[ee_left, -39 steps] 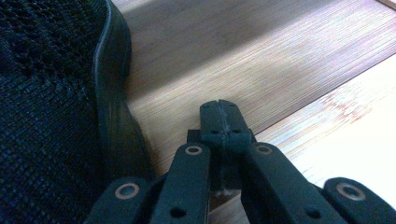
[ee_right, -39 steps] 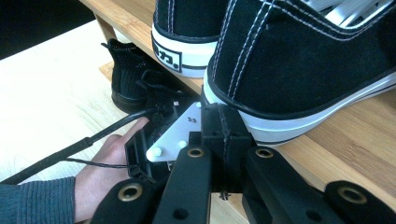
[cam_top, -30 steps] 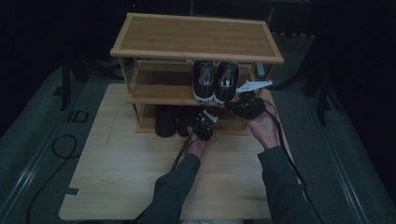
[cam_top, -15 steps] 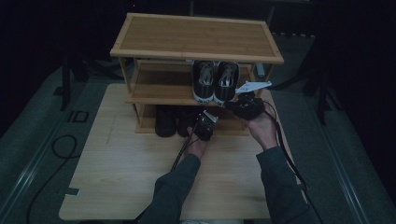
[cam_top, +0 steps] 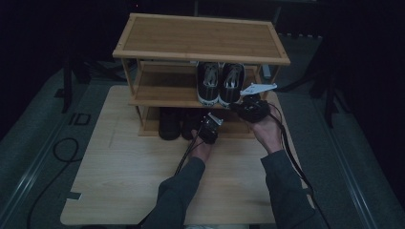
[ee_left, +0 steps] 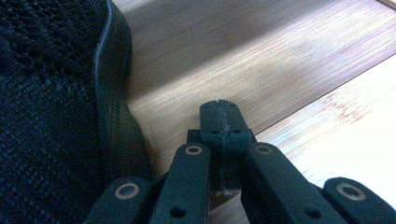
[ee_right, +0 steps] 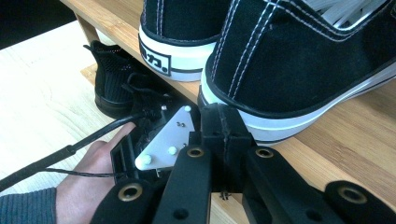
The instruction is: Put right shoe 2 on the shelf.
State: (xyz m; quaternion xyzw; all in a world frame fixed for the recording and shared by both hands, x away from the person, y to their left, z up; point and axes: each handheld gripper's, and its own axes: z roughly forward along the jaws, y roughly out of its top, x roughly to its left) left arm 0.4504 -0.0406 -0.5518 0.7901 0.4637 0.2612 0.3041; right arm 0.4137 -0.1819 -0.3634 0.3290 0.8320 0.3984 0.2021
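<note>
1. From the high view, the left gripper is seen at the bottom shelf, beside the black mesh shoes.
2. Its jaws are seen pressed together, empty, in its own view.
3. The right gripper, likewise closed, is shown just before the white-soled sneakers.

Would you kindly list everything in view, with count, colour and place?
Shoe rack: one, light wood, three tiers, at the table's far side.
Sneakers: two, black with white soles, side by side on the middle shelf.
Mesh shoes: two, black, on the bottom shelf.
Table: one, pale wood.
Cable: one, black, on the floor at left.
Left gripper: one, black, shut, beside a mesh shoe.
Right gripper: one, black, shut, at the near sneaker's sole.
Sleeves: two, grey, from the bottom edge.
</note>
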